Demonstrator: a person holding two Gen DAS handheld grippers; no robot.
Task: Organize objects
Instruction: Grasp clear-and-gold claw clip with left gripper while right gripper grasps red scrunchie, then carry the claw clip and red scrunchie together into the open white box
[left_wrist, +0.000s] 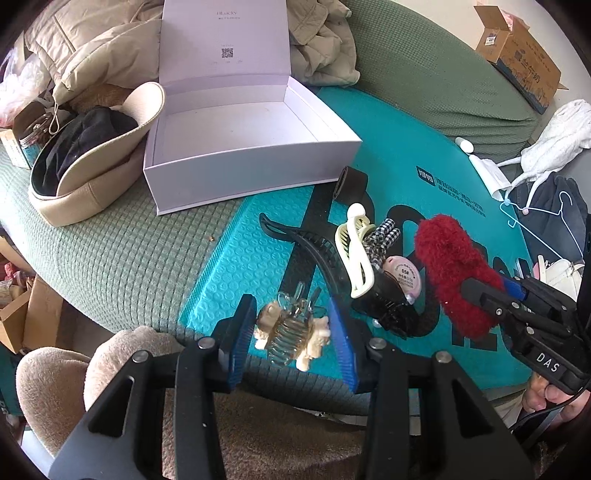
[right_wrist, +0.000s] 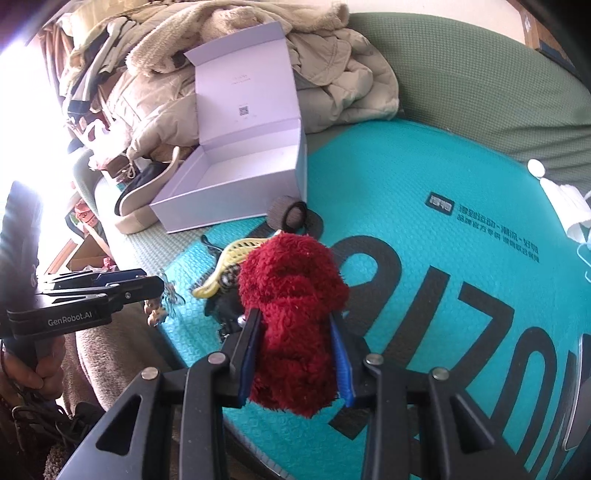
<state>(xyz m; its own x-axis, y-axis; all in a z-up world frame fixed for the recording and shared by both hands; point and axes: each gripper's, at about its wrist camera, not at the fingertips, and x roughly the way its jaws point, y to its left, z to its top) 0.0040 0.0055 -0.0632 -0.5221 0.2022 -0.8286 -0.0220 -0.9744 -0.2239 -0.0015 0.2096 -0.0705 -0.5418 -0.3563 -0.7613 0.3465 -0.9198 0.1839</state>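
Note:
My left gripper (left_wrist: 291, 325) is shut on a clear hair claw with cream flowers (left_wrist: 291, 334), just above the teal bubble mailer (left_wrist: 236, 266). My right gripper (right_wrist: 295, 343) is shut on a fluffy red hair clip (right_wrist: 291, 295), also seen in the left wrist view (left_wrist: 454, 269). A pile of hair clips lies on the mailer: a black claw (left_wrist: 317, 251), a cream claw (left_wrist: 354, 254), a checked bow (left_wrist: 380, 240) and a pink tag (left_wrist: 404, 277). An open white box (left_wrist: 240, 147) stands empty behind them, lid up; it also shows in the right wrist view (right_wrist: 236, 184).
A dark hair band roll (left_wrist: 349, 184) lies by the box corner. A beige bag (left_wrist: 92, 155) sits left of the box. Beige coats (left_wrist: 110, 48) are heaped behind. A cardboard box (left_wrist: 517, 48), white cloth (left_wrist: 554, 140) and hanger (left_wrist: 535, 221) are at right.

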